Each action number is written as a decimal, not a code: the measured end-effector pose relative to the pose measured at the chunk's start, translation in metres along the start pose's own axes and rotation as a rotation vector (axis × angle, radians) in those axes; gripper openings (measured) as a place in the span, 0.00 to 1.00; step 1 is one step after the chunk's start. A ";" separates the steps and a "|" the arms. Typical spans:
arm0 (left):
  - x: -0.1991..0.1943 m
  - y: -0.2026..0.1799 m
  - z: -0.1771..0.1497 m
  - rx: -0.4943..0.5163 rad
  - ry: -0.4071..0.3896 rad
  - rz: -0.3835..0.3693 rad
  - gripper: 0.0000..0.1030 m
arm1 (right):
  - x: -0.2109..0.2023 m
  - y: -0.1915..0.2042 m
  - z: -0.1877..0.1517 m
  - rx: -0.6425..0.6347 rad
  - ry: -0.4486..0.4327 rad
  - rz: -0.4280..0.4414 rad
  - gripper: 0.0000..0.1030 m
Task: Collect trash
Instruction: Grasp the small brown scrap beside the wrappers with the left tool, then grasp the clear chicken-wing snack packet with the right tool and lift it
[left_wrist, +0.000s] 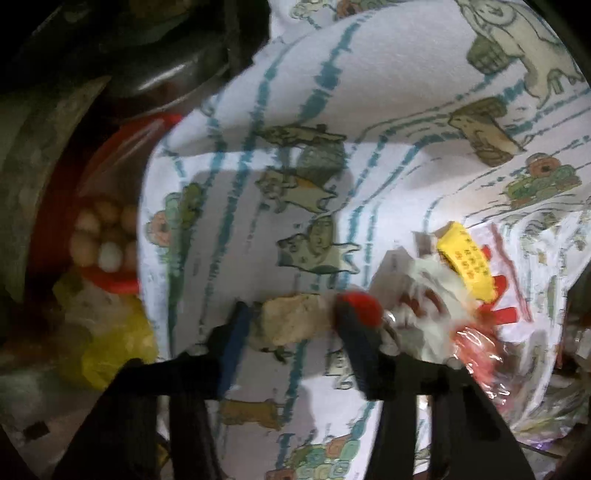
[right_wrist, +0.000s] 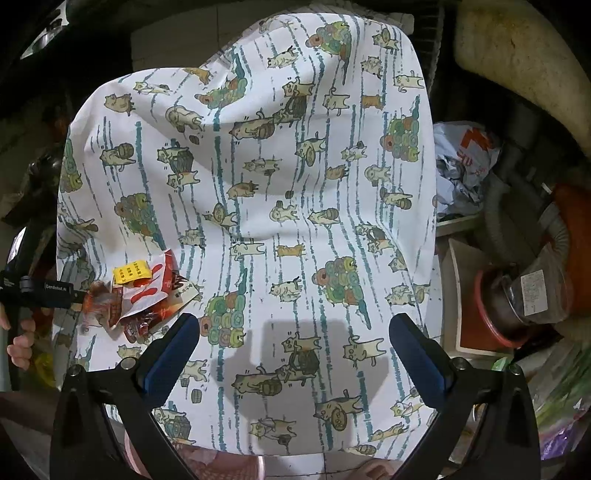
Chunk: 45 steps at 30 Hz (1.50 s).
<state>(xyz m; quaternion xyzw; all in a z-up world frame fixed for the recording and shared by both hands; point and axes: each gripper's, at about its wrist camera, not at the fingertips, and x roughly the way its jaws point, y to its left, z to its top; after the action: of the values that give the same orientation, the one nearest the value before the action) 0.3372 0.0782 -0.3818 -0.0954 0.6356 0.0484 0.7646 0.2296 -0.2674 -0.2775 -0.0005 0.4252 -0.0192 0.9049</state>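
A white cloth printed with cats (right_wrist: 258, 184) covers a raised surface, and trash lies on it. In the left wrist view my left gripper (left_wrist: 293, 314) points steeply down, its blue pads pressed on both sides of a crumpled beige wad (left_wrist: 291, 326). Just right of it sits a small red piece (left_wrist: 360, 308), a white and red wrapper (left_wrist: 417, 295), a yellow tag (left_wrist: 465, 258) and clear red plastic (left_wrist: 476, 354). The right wrist view shows the same trash pile (right_wrist: 147, 299) at the cloth's left edge. My right gripper (right_wrist: 295, 354) stands open over bare cloth, holding nothing.
Left of the cloth are a red basin holding pale round things (left_wrist: 103, 236) and a yellow plastic bag (left_wrist: 110, 350). Right of the cloth stand a white bag with orange print (right_wrist: 465, 162), a red bucket (right_wrist: 491, 317) and a grey hose (right_wrist: 554, 229). A hand (right_wrist: 22, 339) holds the left gripper's handle.
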 end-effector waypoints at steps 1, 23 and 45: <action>-0.001 0.000 0.000 0.001 0.004 -0.007 0.29 | 0.000 0.001 0.000 -0.003 0.003 -0.001 1.00; -0.074 -0.023 -0.035 0.052 -0.073 -0.167 0.03 | 0.061 0.095 -0.006 0.135 0.327 0.515 0.84; -0.098 0.009 -0.045 0.039 -0.147 -0.154 0.03 | 0.105 0.173 -0.026 0.141 0.319 0.473 0.24</action>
<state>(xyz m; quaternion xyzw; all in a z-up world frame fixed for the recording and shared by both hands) 0.2741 0.0825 -0.2939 -0.1251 0.5695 -0.0159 0.8123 0.2826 -0.0973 -0.3778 0.1646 0.5481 0.1627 0.8038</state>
